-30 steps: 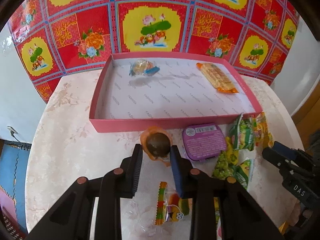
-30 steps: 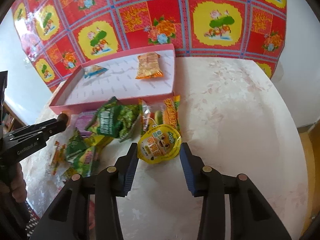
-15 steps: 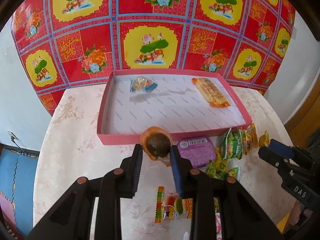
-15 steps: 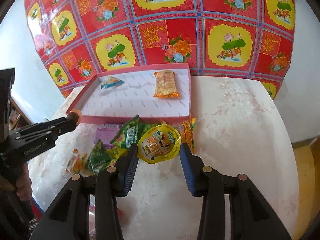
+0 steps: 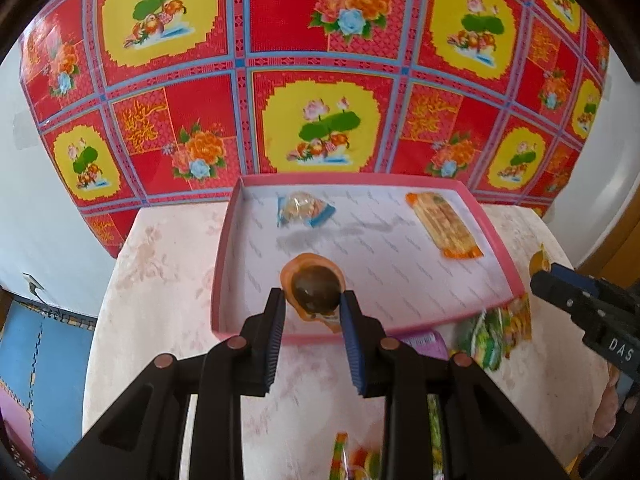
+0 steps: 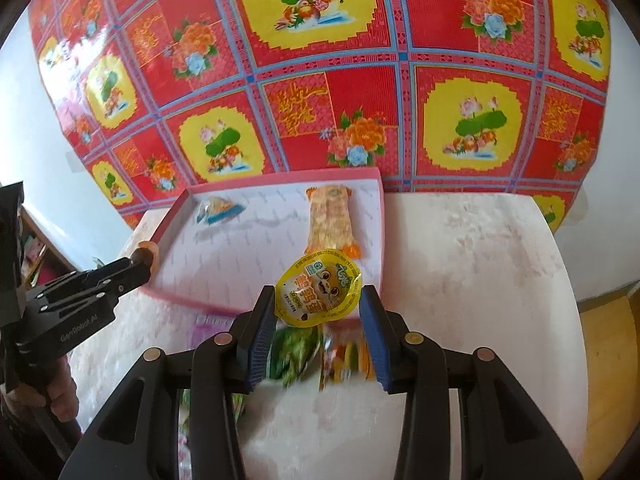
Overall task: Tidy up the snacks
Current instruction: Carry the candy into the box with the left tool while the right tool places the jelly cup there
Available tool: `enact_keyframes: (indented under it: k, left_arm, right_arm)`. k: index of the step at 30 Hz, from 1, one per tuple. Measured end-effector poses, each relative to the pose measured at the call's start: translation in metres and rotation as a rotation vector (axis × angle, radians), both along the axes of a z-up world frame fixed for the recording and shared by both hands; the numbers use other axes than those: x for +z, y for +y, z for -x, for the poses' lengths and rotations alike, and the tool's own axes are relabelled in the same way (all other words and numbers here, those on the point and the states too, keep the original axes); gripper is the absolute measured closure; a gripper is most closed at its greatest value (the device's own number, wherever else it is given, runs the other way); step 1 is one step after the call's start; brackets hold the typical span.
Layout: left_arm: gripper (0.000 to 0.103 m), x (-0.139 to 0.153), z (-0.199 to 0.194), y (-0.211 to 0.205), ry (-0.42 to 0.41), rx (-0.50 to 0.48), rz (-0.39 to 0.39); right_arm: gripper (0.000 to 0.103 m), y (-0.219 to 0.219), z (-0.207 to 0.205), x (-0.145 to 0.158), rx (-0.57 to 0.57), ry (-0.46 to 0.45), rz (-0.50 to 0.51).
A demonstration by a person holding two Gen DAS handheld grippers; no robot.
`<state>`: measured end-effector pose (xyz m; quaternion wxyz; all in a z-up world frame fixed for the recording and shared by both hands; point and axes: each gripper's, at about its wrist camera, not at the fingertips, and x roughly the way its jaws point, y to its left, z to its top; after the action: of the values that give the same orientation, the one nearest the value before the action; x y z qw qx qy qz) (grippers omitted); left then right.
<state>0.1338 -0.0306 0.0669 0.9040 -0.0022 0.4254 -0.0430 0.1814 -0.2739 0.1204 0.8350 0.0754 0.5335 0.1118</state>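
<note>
Left gripper (image 5: 312, 307) clamps the orange-wrapped brown snack (image 5: 315, 289) above the pink tray's (image 5: 224, 240) near edge; right gripper (image 6: 319, 303) pinches the yellow pouch (image 6: 319, 289) over the tray's near right corner.

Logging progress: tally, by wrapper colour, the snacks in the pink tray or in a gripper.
Blue: 1, small packet in tray
Orange: 2, long packet in tray, round snack in left gripper
Yellow: 1, pouch in right gripper
Total: 4
</note>
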Motion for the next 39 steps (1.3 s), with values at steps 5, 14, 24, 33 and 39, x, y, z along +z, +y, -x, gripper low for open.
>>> enact_keyframes:
  k: [5, 14, 24, 33, 39]
  left_arm:
    - [0.074, -0.002, -0.020, -0.001, -0.005, 0.006, -0.016]
    - [0.074, -0.013, -0.054, -0.003, 0.016, 0.015, -0.032]
    - [0.074, -0.035, -0.082, -0.009, 0.054, 0.022, -0.030]
    - [0.073, -0.050, -0.093, -0.010, 0.068, 0.040, -0.027]
    - [0.073, -0.056, -0.094, -0.016, 0.082, 0.035, -0.031]
  right_arm:
    - [0.060, 0.003, -0.021, -0.008, -0.001, 0.015, 0.001]
    - [0.060, 0.028, -0.048, -0.024, 0.043, 0.045, -0.034]
    - [0.060, 0.048, -0.074, -0.047, 0.068, 0.078, -0.046]
    - [0.058, 0.057, -0.079, -0.068, 0.088, 0.085, -0.017]
    - [0.056, 0.060, -0.082, -0.069, 0.092, 0.077, -0.009]
